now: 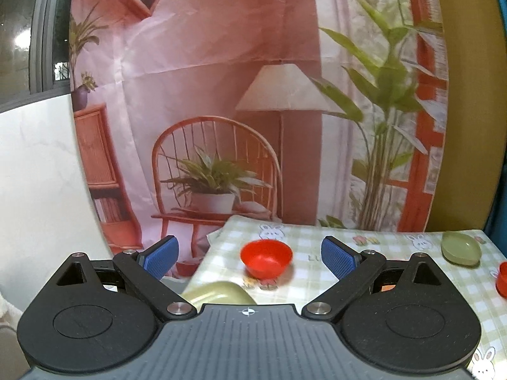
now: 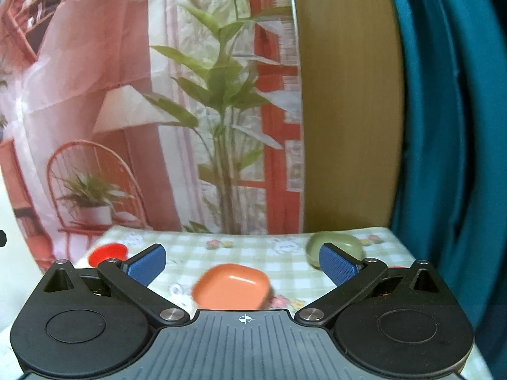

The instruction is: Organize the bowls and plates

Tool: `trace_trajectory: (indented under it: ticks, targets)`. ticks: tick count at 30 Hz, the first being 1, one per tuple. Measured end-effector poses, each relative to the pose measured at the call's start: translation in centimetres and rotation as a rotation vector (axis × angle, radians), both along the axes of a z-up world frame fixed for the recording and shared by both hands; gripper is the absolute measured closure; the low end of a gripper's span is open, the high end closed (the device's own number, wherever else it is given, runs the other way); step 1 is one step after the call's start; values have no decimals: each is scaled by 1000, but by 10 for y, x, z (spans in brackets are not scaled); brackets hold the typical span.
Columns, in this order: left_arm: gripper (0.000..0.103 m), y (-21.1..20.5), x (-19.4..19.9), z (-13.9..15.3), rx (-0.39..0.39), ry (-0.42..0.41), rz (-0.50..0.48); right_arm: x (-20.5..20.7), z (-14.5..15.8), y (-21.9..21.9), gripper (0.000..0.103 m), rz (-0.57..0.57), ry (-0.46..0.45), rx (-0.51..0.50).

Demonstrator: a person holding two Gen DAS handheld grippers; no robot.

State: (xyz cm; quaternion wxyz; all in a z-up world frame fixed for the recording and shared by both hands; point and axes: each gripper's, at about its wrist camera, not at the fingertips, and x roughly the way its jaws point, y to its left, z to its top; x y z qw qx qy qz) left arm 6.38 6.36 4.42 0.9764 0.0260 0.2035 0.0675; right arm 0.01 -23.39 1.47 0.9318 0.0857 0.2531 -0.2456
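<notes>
In the left wrist view my left gripper (image 1: 250,258) is open and empty above the checked tablecloth (image 1: 342,272). A red round bowl (image 1: 266,258) sits between and beyond its blue pads. A green dish (image 1: 221,293) lies just under the gripper body, partly hidden. Another green dish (image 1: 461,248) sits at the far right, with a red piece (image 1: 502,278) at the frame edge. In the right wrist view my right gripper (image 2: 242,266) is open and empty. An orange square plate (image 2: 231,286) lies just in front of it. A green dish (image 2: 336,247) and the red bowl (image 2: 107,251) sit farther back.
A printed backdrop (image 1: 253,95) with a chair, lamp and plants hangs behind the table. A wooden panel (image 2: 348,110) and a teal curtain (image 2: 450,126) stand at the right. A white wall (image 1: 38,174) is at the left. The table's left edge (image 1: 206,253) drops off near the red bowl.
</notes>
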Motion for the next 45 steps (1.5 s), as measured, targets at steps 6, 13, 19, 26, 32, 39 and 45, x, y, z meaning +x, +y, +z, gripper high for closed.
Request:
trace_trajectory:
  ticks: [6,13,19,26,32,39,45]
  targets:
    - [6,31,33,15,6,4,14,47,-9,2,0,61,-7,35]
    - [6,80,80,15,67,44,90,120,-36,22,1,146,22,136]
    - [7,121,128,2,116,94,144,191,-67,47,1,217,56,167]
    - [7,154,187,-47,-51,183,51,280,-115,68,7,234,130,190]
    - [7,152,241,-107,-125,267,-25,343,-159,77,15,248,221,161]
    - [11,126,291,-161,-133,366,-110,390,-211,70,40,270,320,197]
    - [17,118,311,-186,-211,439,-139,405,-241,63,56,262,373,264]
